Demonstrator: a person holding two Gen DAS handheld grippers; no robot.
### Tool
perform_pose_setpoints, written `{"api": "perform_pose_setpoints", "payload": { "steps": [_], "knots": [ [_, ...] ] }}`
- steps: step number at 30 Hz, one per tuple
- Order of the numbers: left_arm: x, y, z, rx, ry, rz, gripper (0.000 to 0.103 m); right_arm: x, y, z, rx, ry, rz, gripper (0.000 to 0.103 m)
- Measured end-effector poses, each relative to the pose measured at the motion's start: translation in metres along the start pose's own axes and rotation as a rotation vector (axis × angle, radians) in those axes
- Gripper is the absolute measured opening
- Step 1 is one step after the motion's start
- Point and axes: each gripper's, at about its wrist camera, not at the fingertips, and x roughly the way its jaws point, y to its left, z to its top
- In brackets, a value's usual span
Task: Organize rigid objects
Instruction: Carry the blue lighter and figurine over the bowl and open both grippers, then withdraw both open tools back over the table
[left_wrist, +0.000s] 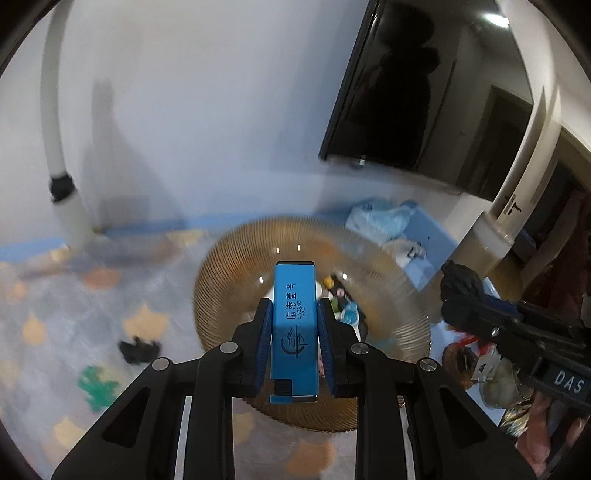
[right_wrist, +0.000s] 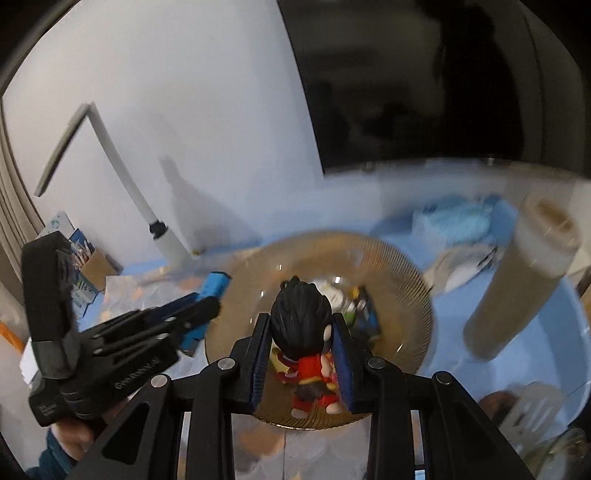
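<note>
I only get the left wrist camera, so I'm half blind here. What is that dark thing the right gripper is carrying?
Observer: The right gripper has its fingers shut on a small figurine with black hair and a red outfit.
Operator: Where is it relative to the bowl?
Observer: In the right wrist view it shows against the ribbed amber bowl, head pointing away from the camera.
Operator: Beyond my blue block, what's by the wall on the left?
Observer: A brown holder of pens.

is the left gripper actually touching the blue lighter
Touching. In the left wrist view the left gripper has both blue pads pressed flat against the sides of the blue lighter, with no gap on either side.
</note>
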Motion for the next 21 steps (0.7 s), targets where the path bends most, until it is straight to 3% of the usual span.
{"api": "perform_pose_setpoints", "payload": {
  "steps": [1,3,5,10,13,15,18,21],
  "knots": [
    [0.004,0.001,-0.001,-0.013,0.011,-0.010,0.026,0.005,-0.002,-0.001,0.008,0.015,0.000,0.031],
    [-0.001,0.007,-0.003,-0.040,0.018,-0.022,0.053,0.005,-0.007,-0.003,0.031,0.011,0.001,0.039],
    [-0.021,0.021,-0.004,-0.060,-0.035,-0.014,0.062,-0.004,-0.011,-0.002,0.055,-0.012,0.003,0.041],
    [-0.085,0.058,-0.009,-0.099,-0.121,0.012,0.062,-0.037,0.012,-0.007,0.044,-0.055,0.056,0.041],
    [-0.128,0.083,-0.018,-0.122,-0.162,0.085,0.062,-0.049,0.050,-0.013,-0.012,-0.072,0.111,0.041],
    [-0.151,0.098,-0.026,-0.132,-0.170,0.151,0.066,-0.051,0.078,-0.023,-0.042,-0.073,0.149,0.049],
    [-0.172,0.122,-0.048,-0.155,-0.169,0.243,0.081,-0.030,0.122,-0.051,-0.075,-0.033,0.199,0.056],
    [-0.166,0.147,-0.079,-0.163,-0.129,0.321,0.081,0.013,0.151,-0.088,-0.110,0.038,0.155,0.056]
  ]
}}
